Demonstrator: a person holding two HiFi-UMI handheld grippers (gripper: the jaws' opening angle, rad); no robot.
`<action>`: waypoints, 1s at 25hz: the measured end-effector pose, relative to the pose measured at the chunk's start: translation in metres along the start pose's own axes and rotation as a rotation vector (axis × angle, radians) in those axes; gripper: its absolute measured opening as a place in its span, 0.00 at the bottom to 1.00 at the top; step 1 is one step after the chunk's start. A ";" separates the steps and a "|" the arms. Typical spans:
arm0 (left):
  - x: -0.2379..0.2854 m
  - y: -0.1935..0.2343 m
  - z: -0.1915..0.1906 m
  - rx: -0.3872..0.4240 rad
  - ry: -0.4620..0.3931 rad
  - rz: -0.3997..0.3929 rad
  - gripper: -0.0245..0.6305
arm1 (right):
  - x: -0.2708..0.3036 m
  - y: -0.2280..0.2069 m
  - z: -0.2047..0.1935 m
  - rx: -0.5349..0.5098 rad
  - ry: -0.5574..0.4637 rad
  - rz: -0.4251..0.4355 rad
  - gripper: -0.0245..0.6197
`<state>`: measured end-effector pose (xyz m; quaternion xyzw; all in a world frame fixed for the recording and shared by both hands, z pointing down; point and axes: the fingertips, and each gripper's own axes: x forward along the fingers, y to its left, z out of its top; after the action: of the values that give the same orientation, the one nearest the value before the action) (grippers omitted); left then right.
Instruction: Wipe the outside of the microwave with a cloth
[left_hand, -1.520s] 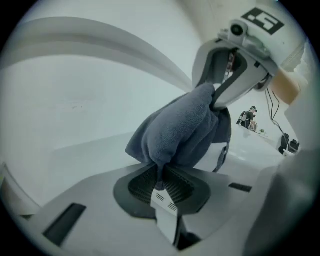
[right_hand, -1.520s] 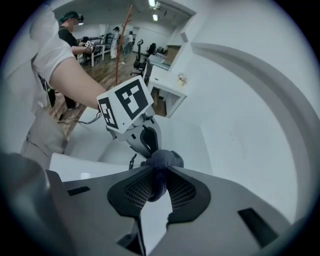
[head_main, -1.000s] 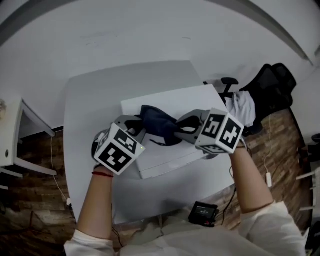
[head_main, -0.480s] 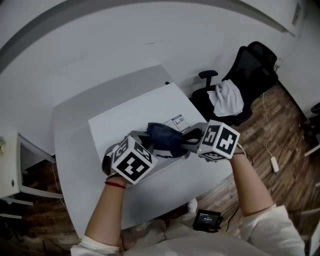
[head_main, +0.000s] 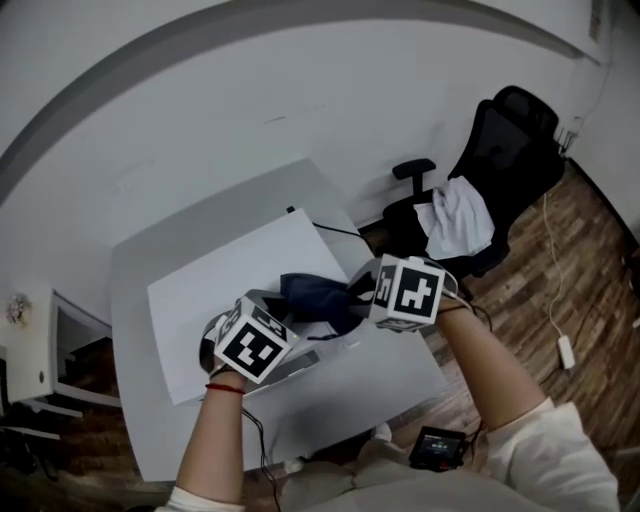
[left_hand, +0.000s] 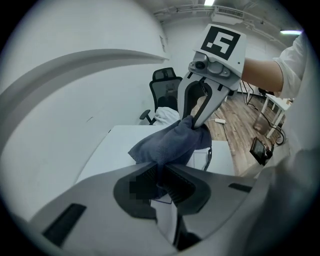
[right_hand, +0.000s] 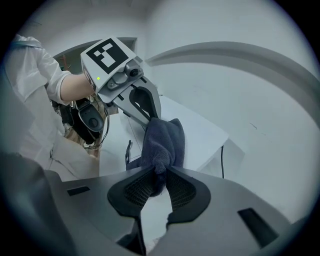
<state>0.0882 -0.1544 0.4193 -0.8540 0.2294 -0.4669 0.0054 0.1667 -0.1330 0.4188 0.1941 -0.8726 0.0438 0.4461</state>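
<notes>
The microwave (head_main: 220, 300) is a white box on a grey table (head_main: 180, 440), seen from above in the head view. A dark blue cloth (head_main: 315, 298) hangs bunched between my two grippers over the box's near right corner. My left gripper (head_main: 287, 303) is shut on one end of the cloth (left_hand: 170, 142), which runs between its jaws. My right gripper (head_main: 352, 292) is shut on the other end (right_hand: 162, 142). In the left gripper view the right gripper (left_hand: 199, 120) faces me from across the cloth; in the right gripper view the left gripper (right_hand: 150, 116) does the same.
A black office chair (head_main: 510, 150) with a white garment (head_main: 460, 215) draped on it stands to the right on the wooden floor. A black cable (head_main: 335, 230) runs off the microwave's back. A black device (head_main: 438, 447) lies on the floor. A white cabinet (head_main: 30, 350) stands at left.
Both grippers have carried the cloth across the white top, from its far middle toward its near right corner. The head view has swung as well.
</notes>
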 end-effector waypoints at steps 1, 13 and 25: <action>0.001 0.000 0.003 -0.014 0.002 0.007 0.09 | 0.000 -0.002 -0.001 -0.013 -0.005 0.014 0.18; 0.000 -0.004 0.030 0.007 -0.019 -0.103 0.09 | -0.004 -0.027 -0.015 -0.025 0.029 0.088 0.18; 0.032 -0.026 0.078 0.063 0.186 -0.169 0.09 | 0.012 -0.053 -0.052 -0.297 0.131 0.218 0.18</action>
<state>0.1757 -0.1602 0.4067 -0.8227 0.1414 -0.5500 -0.0283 0.2198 -0.1721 0.4548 0.0274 -0.8544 -0.0250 0.5182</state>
